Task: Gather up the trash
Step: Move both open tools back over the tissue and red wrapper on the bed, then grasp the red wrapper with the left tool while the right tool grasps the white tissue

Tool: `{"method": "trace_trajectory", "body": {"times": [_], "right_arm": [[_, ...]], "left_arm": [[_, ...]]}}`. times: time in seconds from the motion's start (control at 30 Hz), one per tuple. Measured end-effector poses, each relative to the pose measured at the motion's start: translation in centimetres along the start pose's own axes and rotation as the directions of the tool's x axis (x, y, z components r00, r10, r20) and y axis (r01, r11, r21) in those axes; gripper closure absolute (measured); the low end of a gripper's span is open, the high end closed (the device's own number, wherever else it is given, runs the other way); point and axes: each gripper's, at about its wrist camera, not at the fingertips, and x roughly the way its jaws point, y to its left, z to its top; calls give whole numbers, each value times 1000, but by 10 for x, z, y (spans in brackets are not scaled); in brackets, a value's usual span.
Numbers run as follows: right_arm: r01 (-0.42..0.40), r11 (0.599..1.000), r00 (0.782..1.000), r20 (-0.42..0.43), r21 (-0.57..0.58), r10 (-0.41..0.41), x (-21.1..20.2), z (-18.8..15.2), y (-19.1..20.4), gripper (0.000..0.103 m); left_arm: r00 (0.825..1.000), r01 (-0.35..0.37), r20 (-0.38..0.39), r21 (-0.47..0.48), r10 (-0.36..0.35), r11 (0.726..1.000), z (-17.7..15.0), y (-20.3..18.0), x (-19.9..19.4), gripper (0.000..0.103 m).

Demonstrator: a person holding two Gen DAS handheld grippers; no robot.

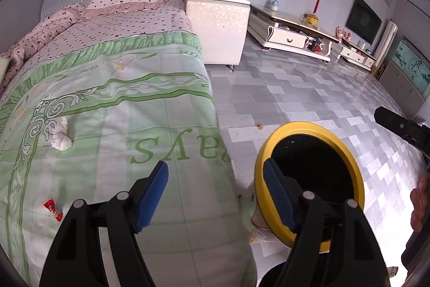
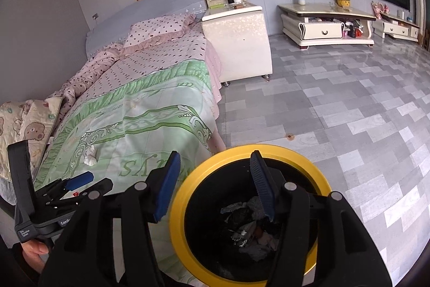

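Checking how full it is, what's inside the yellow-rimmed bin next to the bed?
The bin holds a loose heap of crumpled scraps, grey, dark and silvery. The right claw covers part of the opening, and whatever lies beneath the heap is hidden.

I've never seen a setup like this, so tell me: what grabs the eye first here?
Probably the yellow-rimmed trash bin on the floor beside the bed, with crumpled waste in it and the open right claw above. On the green bedspread lie a crumpled white tissue and a red wrapper, ahead of the open, empty left claw.
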Motion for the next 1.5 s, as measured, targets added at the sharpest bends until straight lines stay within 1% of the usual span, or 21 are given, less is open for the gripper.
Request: {"method": "trace_trajectory", "body": {"times": [0.17, 0.37, 0.5, 0.73, 0.93, 1.0, 1.1, 1.17, 1.33, 1.5], "right_arm": [[-55, 997, 998, -8, -54, 55, 16, 8, 48, 51], [-126, 985, 992, -34, -115, 122, 43, 15, 110, 51], [-174, 972, 984, -64, -160, 166, 64, 18, 158, 51], [-254, 941, 965, -126, -224, 231, 107, 16, 235, 49], [-317, 912, 941, -205, -259, 269, 153, 6, 294, 48], [-338, 902, 932, -231, -270, 280, 168, 2, 305, 49], [-368, 883, 917, -275, -293, 290, 194, -4, 328, 49], [-394, 872, 900, -316, -292, 300, 212, -10, 339, 49], [-417, 852, 876, -388, -316, 286, 261, -22, 366, 49], [-433, 840, 860, -430, -327, 276, 303, -34, 389, 48]], "left_arm": [[998, -54, 14, -48, 54, 997, -3, 43, -12, 33], [993, -109, 20, -110, 112, 988, -10, 94, -24, 33], [988, -146, 19, -145, 150, 979, -16, 127, -30, 33], [979, -203, -12, -212, 205, 956, -31, 183, -32, 32], [971, -238, -48, -269, 234, 933, -50, 225, -25, 32], [970, -245, -65, -287, 236, 926, -56, 236, -20, 32], [968, -250, -88, -312, 234, 917, -66, 252, -11, 32], [968, -251, -99, -327, 231, 911, -70, 259, -5, 32], [969, -247, -124, -374, 215, 894, -83, 278, 9, 32], [968, -249, -139, -394, 211, 885, -91, 289, 20, 33]]}}
